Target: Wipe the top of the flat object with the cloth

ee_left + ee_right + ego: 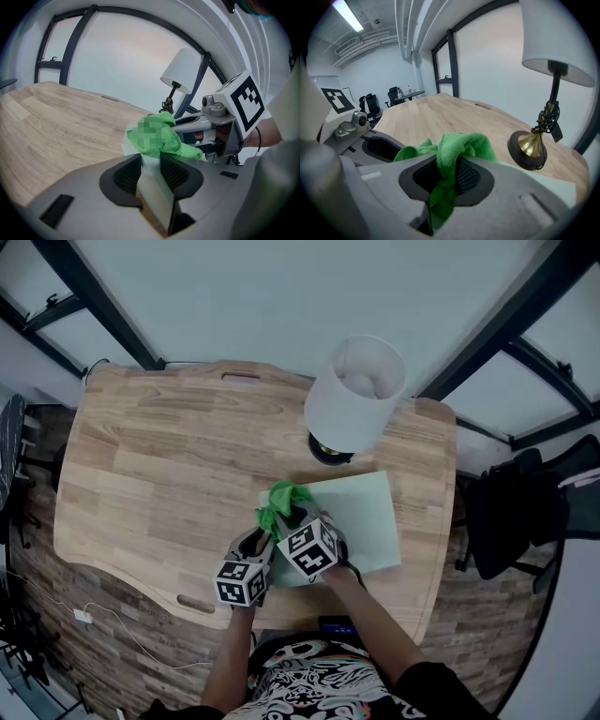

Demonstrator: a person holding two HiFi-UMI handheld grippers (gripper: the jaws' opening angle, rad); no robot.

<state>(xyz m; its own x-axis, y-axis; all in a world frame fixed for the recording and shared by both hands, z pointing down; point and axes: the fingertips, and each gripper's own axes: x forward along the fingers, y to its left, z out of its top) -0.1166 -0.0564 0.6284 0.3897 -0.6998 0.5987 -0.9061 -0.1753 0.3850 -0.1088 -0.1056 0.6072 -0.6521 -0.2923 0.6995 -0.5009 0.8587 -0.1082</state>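
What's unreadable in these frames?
- Near edge of board: head view, covered by left gripper and right gripper.
- Whether cloth touches board: right gripper view, gripper body blocks it.
- Weave of cloth: left gripper view, mosaic patch.
- Base of lamp: head view, mostly under its shade.

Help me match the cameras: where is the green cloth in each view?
Head view: cloth at centre, over the flat object's edge.
Left gripper view: centre, beyond the left gripper clamping that object.
Right gripper view: lower centre, pinched in the right gripper.
Shared landmark: the white lamp, in all three.
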